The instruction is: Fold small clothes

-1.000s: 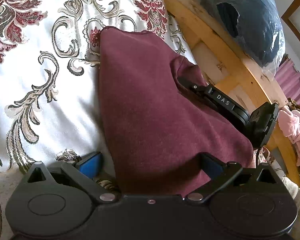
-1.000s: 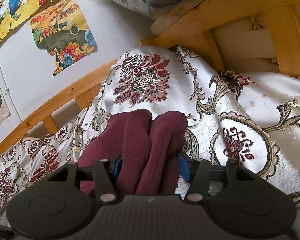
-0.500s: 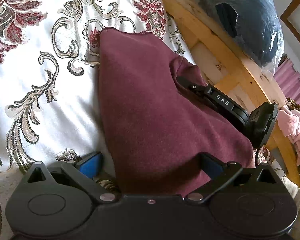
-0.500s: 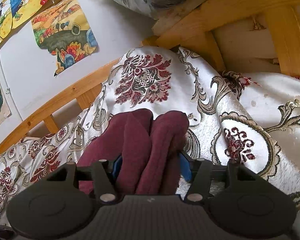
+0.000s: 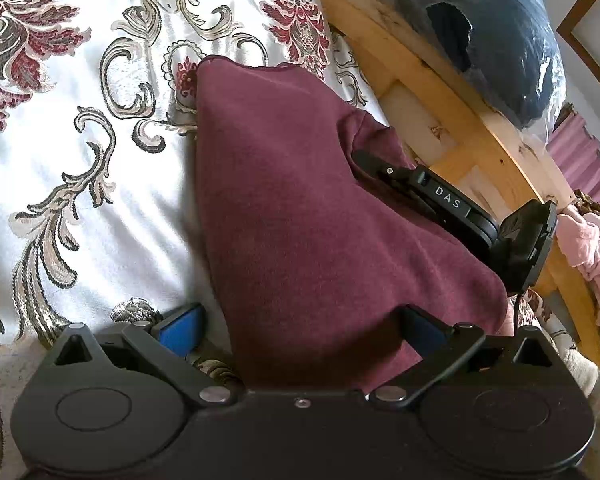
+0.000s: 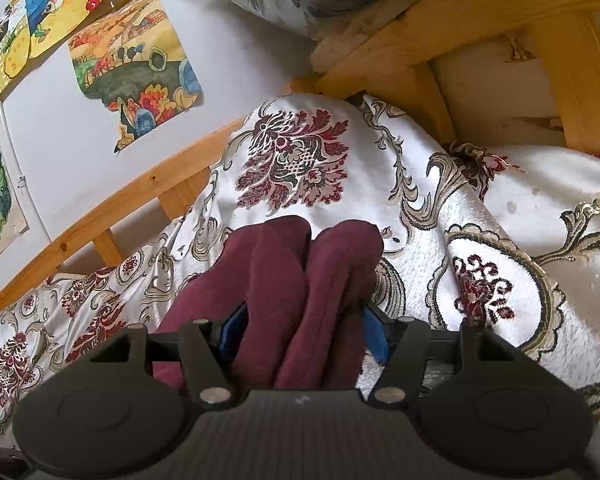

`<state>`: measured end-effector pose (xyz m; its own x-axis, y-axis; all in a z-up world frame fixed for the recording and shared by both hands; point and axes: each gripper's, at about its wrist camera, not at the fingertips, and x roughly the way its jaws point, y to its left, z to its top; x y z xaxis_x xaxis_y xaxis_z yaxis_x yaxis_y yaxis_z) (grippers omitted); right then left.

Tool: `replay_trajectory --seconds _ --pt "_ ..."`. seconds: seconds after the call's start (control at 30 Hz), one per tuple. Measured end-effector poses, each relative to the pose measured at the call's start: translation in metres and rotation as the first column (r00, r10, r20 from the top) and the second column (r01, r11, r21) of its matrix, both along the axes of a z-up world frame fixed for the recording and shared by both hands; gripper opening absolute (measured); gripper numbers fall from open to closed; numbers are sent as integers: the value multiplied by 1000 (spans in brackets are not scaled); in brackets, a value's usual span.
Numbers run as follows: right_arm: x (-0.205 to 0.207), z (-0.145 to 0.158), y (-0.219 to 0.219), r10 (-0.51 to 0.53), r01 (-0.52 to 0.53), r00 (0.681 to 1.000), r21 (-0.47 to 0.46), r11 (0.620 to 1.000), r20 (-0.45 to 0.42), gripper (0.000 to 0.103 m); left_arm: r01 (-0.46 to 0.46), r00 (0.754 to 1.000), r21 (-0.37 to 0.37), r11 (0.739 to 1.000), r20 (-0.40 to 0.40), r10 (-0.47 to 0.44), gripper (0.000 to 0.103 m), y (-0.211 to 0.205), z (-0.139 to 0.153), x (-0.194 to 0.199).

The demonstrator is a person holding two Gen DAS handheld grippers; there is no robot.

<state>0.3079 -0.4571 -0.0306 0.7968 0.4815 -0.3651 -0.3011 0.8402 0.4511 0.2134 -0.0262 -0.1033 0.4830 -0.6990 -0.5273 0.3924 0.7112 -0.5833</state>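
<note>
A small maroon garment [image 5: 300, 220] lies on the white floral bedspread [image 5: 80, 140]. My left gripper [image 5: 300, 328] stands wide open, its blue-padded fingers either side of the garment's near end, which fills the gap between them. My right gripper [image 6: 300, 332] is shut on a bunched, doubled edge of the same maroon garment [image 6: 308, 272]. In the left wrist view the right gripper's black body [image 5: 460, 208] shows at the garment's right edge, its fingertips hidden under the cloth.
A wooden bed frame [image 5: 440, 92] runs along the right, with a dark bundle in clear plastic [image 5: 492, 32] on top. Pink clothes [image 5: 592, 248] lie beyond it. In the right wrist view a wooden rail [image 6: 120, 208] and a wall with colourful pictures [image 6: 132, 76] stand behind the bed.
</note>
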Motion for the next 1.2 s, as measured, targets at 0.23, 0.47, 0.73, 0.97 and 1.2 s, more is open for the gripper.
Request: replay_trajectory --seconds 0.23,0.47,0.73,0.97,1.2 --pt "1 0 0 2 -2 1000 -1 1000 1 67 8 1000 0 1000 0 -8 102 0 0 1" --pt "1 0 1 1 -1 1000 -2 1000 1 67 28 1000 3 1000 2 -28 102 1 -1 2" --pt "2 1 4 5 -5 1000 -13 1000 -8 69 37 999 1 999 -6 -37 103 2 0 3" --pt "9 5 10 20 -23 998 -52 998 -55 72 58 998 -17 998 -34 -59 102 5 0 8" --pt "13 9 13 30 -38 996 -88 995 -86 74 67 997 -16 998 -45 -68 102 5 1 9"
